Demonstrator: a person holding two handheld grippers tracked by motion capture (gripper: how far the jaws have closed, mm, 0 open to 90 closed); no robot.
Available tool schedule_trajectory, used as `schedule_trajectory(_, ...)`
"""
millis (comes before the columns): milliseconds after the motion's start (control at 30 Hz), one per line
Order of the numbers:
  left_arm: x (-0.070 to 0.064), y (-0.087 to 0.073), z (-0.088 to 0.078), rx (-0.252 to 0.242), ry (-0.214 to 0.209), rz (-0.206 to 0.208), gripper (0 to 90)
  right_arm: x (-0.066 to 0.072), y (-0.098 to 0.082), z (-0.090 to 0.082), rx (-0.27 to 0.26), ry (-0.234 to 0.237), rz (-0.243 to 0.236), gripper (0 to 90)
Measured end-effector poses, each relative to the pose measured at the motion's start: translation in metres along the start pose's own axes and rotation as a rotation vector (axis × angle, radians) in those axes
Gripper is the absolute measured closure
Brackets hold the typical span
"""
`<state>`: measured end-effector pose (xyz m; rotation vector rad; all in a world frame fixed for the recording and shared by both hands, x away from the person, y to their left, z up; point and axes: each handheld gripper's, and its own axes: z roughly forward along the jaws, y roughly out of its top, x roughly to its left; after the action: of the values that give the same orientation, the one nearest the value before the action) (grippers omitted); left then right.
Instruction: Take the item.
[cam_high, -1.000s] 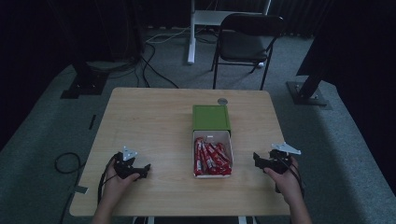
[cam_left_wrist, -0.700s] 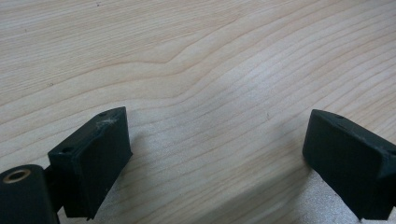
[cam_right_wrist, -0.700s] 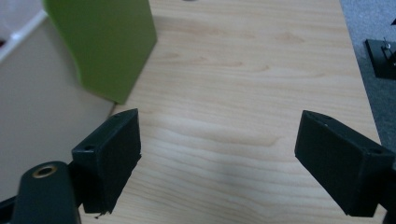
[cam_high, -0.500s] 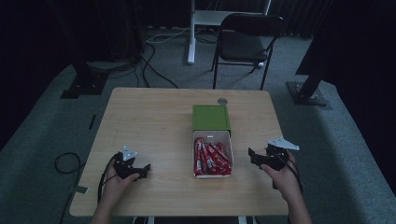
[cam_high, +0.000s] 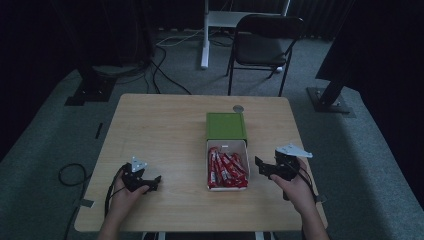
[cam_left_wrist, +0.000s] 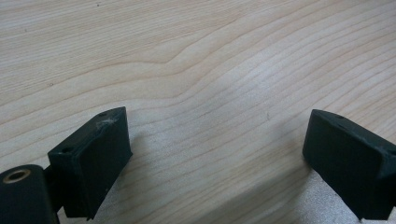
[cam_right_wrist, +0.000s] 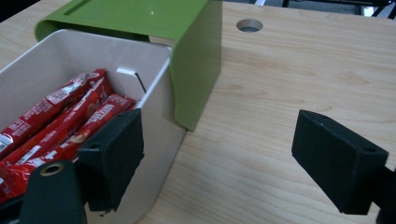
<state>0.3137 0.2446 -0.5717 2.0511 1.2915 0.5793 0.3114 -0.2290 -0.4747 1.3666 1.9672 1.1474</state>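
left gripper (cam_high: 156, 181): rests low on the table (cam_high: 160, 125) at the near-left, jaws wide, nothing between them — bare wood grain under the pads in the left gripper view
white tray (cam_high: 227, 146): mid-table, slid out toward the person from the green sleeve (cam_high: 225, 126), packed with red sachets (cam_high: 226, 169)
right gripper (cam_high: 260, 165): just right of the tray, jaws wide and empty, aimed at the tray's right wall; in the right gripper view one pad (cam_right_wrist: 114, 154) sits right at the white wall (cam_right_wrist: 156, 116), the other pad over bare table
risk 1: that pad could catch the rim and shove the tray sideways or deeper into the sleeve — it looks light and unanchored
risk 2: sachets are glossy and stacked loosely; a pinch on the top one could slip or drag its neighbours out
risk 3: left gripper is well away, so nothing braces the tray
writing: white print on the sachets, too small and blurred to read; no brand legible on sleeve or tray
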Motion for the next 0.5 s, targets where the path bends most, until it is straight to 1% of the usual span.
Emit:
schedule_trajectory(300,0.000,0.000,0.000,0.001,0.001,-0.002,8.1,0.017,0.004,0.003,0.005,0.044,-0.027,16.2)
schedule_trajectory(400,0.000,0.000,0.000,0.001,0.001,-0.002,8.2,0.024,0.007,0.005,-0.002,0.074,-0.028,16.2)
schedule_trajectory(500,0.000,0.000,0.000,0.001,0.001,-0.001,8.2,0.033,0.010,0.006,-0.005,0.102,-0.043,17.3)
